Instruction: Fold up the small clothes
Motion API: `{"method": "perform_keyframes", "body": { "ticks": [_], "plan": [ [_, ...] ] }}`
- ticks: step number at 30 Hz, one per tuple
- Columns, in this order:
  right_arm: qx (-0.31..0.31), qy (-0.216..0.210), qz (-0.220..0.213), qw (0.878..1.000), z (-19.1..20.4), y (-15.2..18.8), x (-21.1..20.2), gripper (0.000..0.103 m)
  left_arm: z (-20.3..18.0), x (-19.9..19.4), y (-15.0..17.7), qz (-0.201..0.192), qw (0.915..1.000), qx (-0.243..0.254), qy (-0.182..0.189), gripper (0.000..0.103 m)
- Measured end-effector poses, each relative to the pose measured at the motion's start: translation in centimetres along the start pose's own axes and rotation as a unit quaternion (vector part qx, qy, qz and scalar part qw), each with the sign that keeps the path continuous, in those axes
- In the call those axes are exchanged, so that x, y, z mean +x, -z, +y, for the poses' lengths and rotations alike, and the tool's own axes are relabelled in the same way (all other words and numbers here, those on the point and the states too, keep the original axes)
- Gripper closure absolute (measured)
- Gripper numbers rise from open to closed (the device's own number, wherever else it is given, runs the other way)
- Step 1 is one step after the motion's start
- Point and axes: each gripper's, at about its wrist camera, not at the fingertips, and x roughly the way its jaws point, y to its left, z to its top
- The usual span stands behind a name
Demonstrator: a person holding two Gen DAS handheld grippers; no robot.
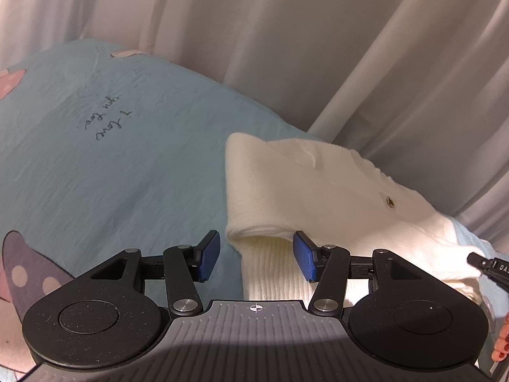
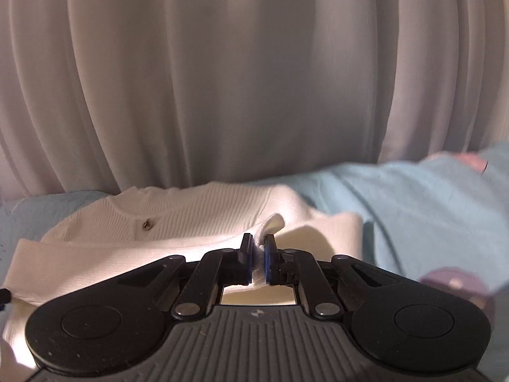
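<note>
A white ribbed knit top (image 1: 318, 191) with a small metal button lies partly folded on a light blue bedsheet (image 1: 111, 165). My left gripper (image 1: 256, 254) is open and empty, its blue pads on either side of the top's near folded edge. In the right wrist view the same top (image 2: 178, 219) lies ahead, and my right gripper (image 2: 257, 259) is shut on a pinch of its white fabric, raised a little. The right gripper's tip also shows at the right edge of the left wrist view (image 1: 486, 267).
Pale pleated curtains (image 2: 222, 79) hang close behind the bed. The sheet has dark handwriting print (image 1: 108, 121) and pink and purple cartoon patches (image 1: 28, 270). A hand with red nails (image 1: 501, 343) shows at the lower right.
</note>
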Motion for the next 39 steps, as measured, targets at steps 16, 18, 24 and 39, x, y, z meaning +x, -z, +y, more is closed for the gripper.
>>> {"method": "perform_keyframes", "body": {
  "ticks": [16,18,24,39],
  "plan": [
    [0.261,-0.049,0.075,0.961,-6.4,2.7,-0.3,0.078,-2.7,0.7,-1.6,-0.007,0.9990,0.041,0.019,0.047],
    [0.295,-0.056,0.069,0.951,-6.6,2.8,0.0,0.078,-3.4,1.0,-1.7,-0.002,0.9985,0.048,0.027,0.047],
    [0.342,-0.098,0.075,0.932,-7.0,2.7,1.4,0.098,-5.4,2.1,-1.5,0.014,0.9965,0.071,0.042,0.047],
    [0.397,-0.099,0.118,0.905,-6.8,4.0,1.1,0.073,-5.4,3.1,-1.7,0.027,0.9943,0.097,0.037,0.047]
  ]
}}
